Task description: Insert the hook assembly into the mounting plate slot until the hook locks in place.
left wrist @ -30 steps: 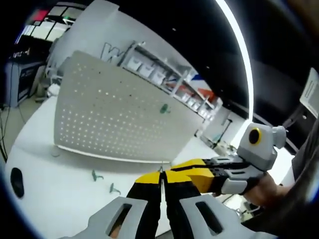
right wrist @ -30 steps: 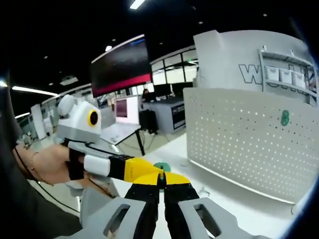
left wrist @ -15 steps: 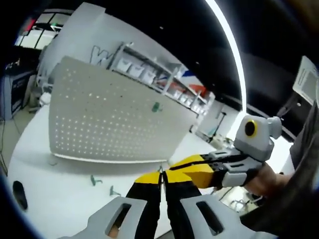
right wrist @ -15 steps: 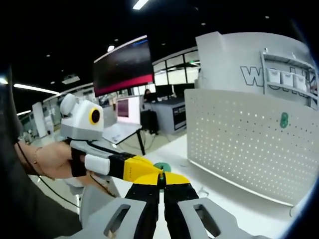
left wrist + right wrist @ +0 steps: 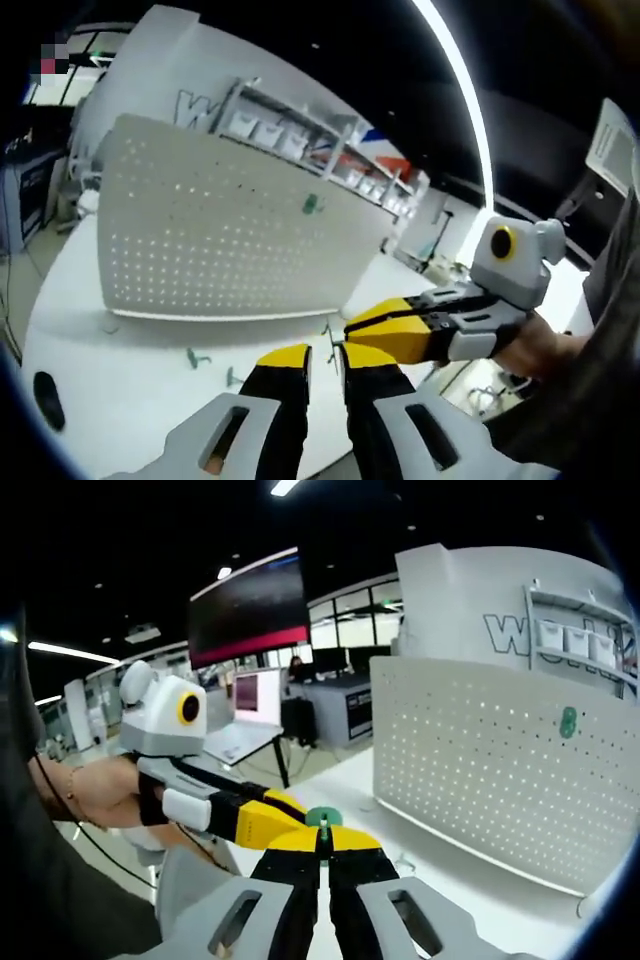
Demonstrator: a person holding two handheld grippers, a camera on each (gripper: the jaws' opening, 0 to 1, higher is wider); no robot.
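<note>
Left gripper (image 5: 322, 362) rises from the bottom centre of the left gripper view with a narrow gap between its yellow tips, nothing in it that I can make out. Right gripper (image 5: 322, 845) in the right gripper view has its tips pressed together with a thin metal hook (image 5: 323, 832) pinched at the very tip, sticking up a little. I see the right gripper coming in from the right of the left gripper view (image 5: 385, 335), tips meeting just beside my left tips, and a hand (image 5: 535, 350) behind it. White pegboard mounting plate (image 5: 215, 235) stands upright on the white table (image 5: 120, 390), upper left of centre, with one green hook (image 5: 310, 204) already hung on it. Two loose green hooks (image 5: 198, 357) lie on the table at lower left, near the plate's foot. In the right gripper view the plate (image 5: 490, 760) fills the right side.
</note>
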